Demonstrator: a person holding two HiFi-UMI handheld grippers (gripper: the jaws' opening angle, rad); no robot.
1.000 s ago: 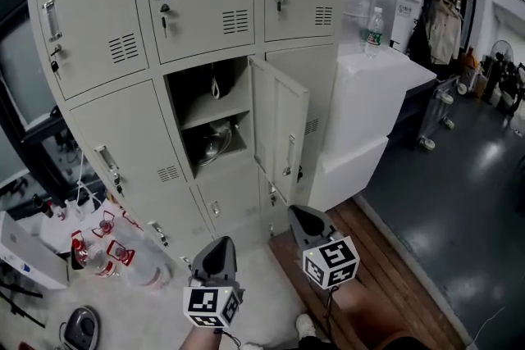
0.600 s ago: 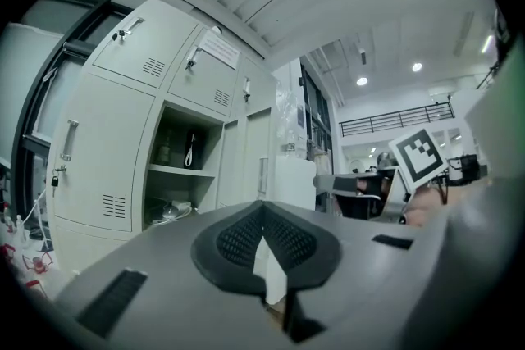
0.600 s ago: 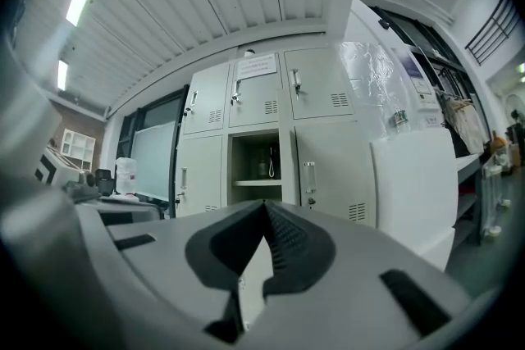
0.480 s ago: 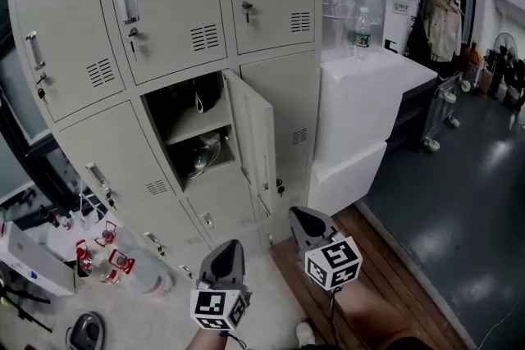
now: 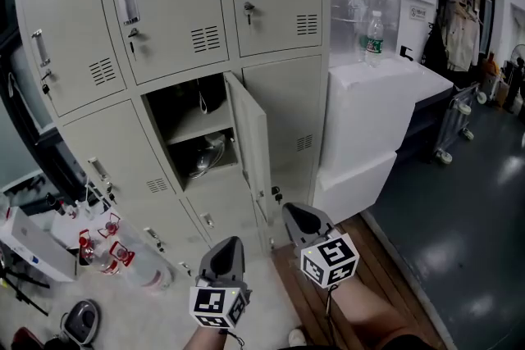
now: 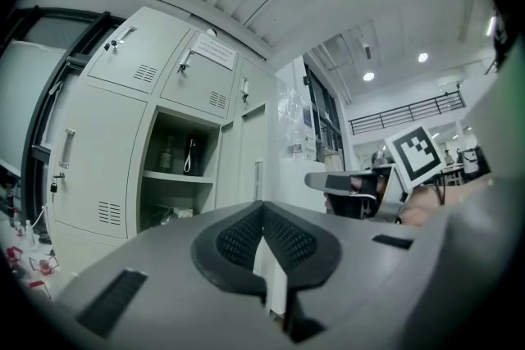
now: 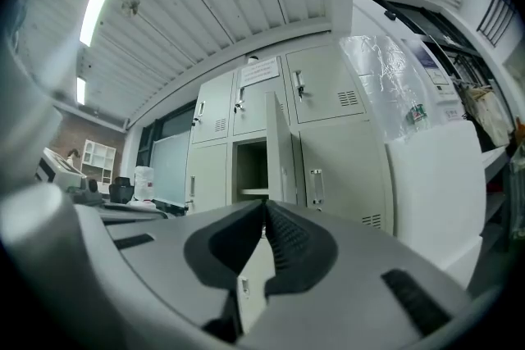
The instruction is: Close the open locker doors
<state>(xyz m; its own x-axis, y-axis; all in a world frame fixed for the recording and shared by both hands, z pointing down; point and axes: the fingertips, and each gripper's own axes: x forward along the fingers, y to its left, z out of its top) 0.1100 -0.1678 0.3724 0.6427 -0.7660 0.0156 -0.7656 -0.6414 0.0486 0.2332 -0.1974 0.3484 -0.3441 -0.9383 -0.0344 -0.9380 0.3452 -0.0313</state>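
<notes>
At the bottom centre, the grey left gripper [image 5: 223,252] and grey right gripper [image 5: 294,215] are pointing level, both clenched shut on nothing. Beyond them, mid-frame, a pale beige metal locker door [image 5: 250,139] is standing ajar, baring a dark shelved compartment [image 5: 189,127] holding what may be a metal bowl. Farther off at upper right, a clear plastic bottle [image 5: 374,37] is sitting atop a white cabinet [image 5: 369,111].

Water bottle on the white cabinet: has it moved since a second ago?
No. The water bottle stands at the same back spot on the white cabinet top; only the camera shifted.
</notes>
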